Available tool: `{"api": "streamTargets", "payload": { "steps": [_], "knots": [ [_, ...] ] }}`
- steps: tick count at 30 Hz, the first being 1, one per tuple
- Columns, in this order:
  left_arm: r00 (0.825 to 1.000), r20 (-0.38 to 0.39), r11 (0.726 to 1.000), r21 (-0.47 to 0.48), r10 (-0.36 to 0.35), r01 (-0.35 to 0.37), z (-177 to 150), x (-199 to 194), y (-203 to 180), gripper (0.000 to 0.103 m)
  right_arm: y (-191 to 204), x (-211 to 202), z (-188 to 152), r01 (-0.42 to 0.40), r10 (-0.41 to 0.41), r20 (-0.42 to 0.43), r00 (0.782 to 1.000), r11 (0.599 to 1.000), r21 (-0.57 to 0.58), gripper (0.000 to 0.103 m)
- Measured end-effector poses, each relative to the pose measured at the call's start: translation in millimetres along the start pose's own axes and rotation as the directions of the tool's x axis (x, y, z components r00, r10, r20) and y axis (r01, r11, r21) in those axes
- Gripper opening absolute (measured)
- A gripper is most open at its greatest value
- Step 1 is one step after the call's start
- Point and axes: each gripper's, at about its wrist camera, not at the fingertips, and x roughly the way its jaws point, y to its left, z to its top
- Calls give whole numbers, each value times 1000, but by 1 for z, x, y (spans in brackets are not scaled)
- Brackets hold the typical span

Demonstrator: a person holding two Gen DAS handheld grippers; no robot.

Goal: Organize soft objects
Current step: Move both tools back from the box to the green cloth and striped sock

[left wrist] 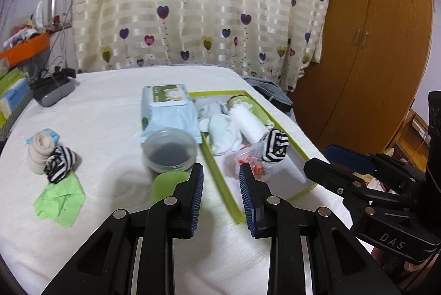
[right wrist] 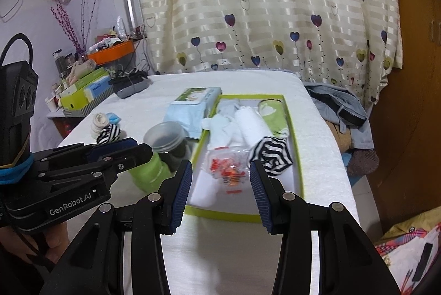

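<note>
Left wrist view looks over a white-covered bed (left wrist: 96, 116) with a heart-patterned curtain (left wrist: 206, 5) hanging behind it and a brown wardrobe (left wrist: 372, 47) at the right. On the bed lies an open green-rimmed box (left wrist: 220, 179), and beside its left wall rests a pale blue wipes pack (left wrist: 165, 113). Inside the box sit a rolled white cloth (left wrist: 248, 124), pale mittens (left wrist: 223, 132), a green soft item (left wrist: 245, 103) at the far end, a black-and-white striped sock ball (left wrist: 275, 145) and a clear bag with orange bits (left wrist: 253, 160). In front of the wipes pack stands a green jar with a clear lid (left wrist: 169, 149). Well apart on the left of the bed are a beige rolled sock (left wrist: 41, 151), a second striped sock ball (left wrist: 59, 162) touching it, and a green cloth (left wrist: 60, 201) just below.

The left gripper (left wrist: 221, 194) hovers above the near left edge of the box, its jaws apart with nothing between them. From the right wrist view, the right gripper (right wrist: 220, 191) hangs over the near end of the box (right wrist: 299, 171), jaws wide apart and empty, with the striped sock ball (right wrist: 271, 154) lying just beyond its right finger. A hand (right wrist: 55, 240) holds the left gripper's handle at the lower left of that view.
</note>
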Motion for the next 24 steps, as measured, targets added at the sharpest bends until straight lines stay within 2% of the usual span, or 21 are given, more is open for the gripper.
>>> {"api": "streamTargets", "payload": {
  "steps": [24],
  "knots": [
    [998, 6, 996, -69, 54, -54, -6, -9, 51, 26, 49, 24, 5, -72, 68, -46, 997, 994, -78, 46]
  ]
}}
